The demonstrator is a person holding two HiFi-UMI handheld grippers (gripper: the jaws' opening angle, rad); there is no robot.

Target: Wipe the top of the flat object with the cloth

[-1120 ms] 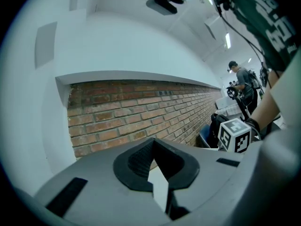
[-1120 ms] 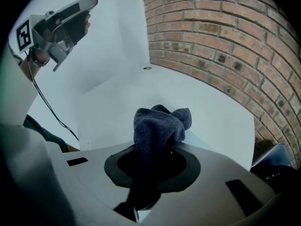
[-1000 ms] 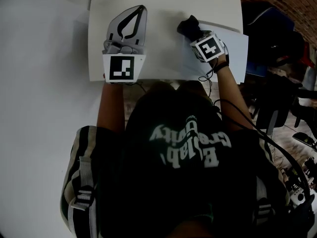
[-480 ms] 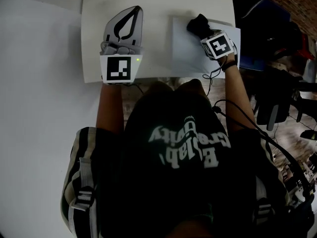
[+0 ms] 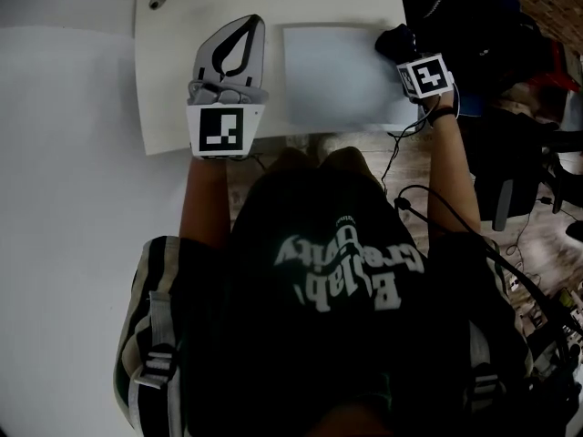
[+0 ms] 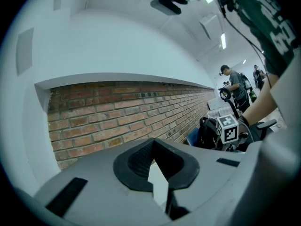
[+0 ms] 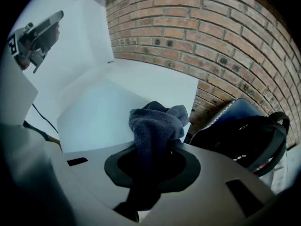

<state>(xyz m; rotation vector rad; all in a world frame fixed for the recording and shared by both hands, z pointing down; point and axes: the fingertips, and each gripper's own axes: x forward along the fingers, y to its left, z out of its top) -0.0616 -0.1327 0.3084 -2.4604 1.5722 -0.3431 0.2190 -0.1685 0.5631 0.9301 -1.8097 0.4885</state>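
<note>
A pale blue flat sheet (image 5: pixel 335 76) lies on the right part of the white table (image 5: pixel 168 71). My right gripper (image 5: pixel 398 40) is shut on a dark blue cloth (image 7: pixel 157 121). The cloth presses on the sheet's far right corner, close to the table's edge. In the right gripper view the sheet (image 7: pixel 94 112) spreads out to the left of the cloth. My left gripper (image 5: pixel 255 22) rests on the bare table just left of the sheet. Its jaws meet at the tips with nothing between them.
A dark bag (image 7: pixel 244 131) sits beyond the table's right edge, under a brick wall (image 7: pixel 211 36). A round cable hole (image 5: pixel 158 0) marks the table's far left corner. Dark chairs and cables (image 5: pixel 510 180) crowd the floor to the right. People (image 6: pixel 235 86) stand far off.
My right gripper has dragged the cloth rightward and farther away across the sheet, from its left part to its far right corner. The left gripper has stayed where it was.
</note>
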